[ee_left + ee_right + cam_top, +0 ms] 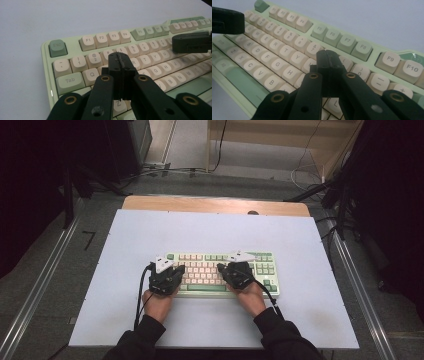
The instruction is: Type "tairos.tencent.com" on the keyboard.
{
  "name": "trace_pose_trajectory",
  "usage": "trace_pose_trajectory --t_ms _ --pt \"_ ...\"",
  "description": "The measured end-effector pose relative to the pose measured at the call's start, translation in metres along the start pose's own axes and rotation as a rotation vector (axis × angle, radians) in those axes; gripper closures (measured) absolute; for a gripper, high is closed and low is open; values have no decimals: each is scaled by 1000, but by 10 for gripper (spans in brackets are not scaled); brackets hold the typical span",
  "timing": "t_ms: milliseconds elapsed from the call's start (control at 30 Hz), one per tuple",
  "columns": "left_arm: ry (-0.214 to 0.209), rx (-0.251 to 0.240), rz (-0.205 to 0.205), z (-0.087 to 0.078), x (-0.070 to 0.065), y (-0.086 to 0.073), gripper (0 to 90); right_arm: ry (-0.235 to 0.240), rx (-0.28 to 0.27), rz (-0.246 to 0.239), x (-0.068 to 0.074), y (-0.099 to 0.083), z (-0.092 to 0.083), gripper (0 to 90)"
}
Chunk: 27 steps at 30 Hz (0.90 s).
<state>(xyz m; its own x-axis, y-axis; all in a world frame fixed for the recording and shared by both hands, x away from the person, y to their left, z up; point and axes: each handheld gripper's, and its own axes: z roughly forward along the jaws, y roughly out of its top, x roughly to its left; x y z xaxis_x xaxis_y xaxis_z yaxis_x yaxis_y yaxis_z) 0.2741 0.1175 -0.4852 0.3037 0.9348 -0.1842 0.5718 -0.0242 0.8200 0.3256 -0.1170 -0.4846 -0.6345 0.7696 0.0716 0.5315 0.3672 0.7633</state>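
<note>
A pale green keyboard (222,265) with cream keys lies on the white mat, a little in front of its middle. My left gripper (181,269) is shut and empty over the keyboard's left half; in the left gripper view its joined tips (120,57) hover near the W and E keys (100,38). Over the keyboard's middle my right gripper (220,267) is also shut with nothing in it, and its tips (327,53) sit near the U and I keys (287,37). Whether either tip presses a key I cannot tell. Each gripper view catches the other gripper's black jaw (191,41) (227,20).
The white mat (210,230) covers a wooden table whose bare far edge (215,205) shows behind it. Metal rails (35,290) run along both sides on the grey floor. Cables (165,170) and dark stands lie beyond the table.
</note>
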Motion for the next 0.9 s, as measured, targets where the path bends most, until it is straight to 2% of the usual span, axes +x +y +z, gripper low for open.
trace_pose_trajectory --t_ms 467,900 --pt "-9 3 -2 6 -3 3 900 10 -11 3 -3 1 -10 876" --pt "-30 10 7 18 -13 8 900 -3 -19 18 -7 -1 -15 876"
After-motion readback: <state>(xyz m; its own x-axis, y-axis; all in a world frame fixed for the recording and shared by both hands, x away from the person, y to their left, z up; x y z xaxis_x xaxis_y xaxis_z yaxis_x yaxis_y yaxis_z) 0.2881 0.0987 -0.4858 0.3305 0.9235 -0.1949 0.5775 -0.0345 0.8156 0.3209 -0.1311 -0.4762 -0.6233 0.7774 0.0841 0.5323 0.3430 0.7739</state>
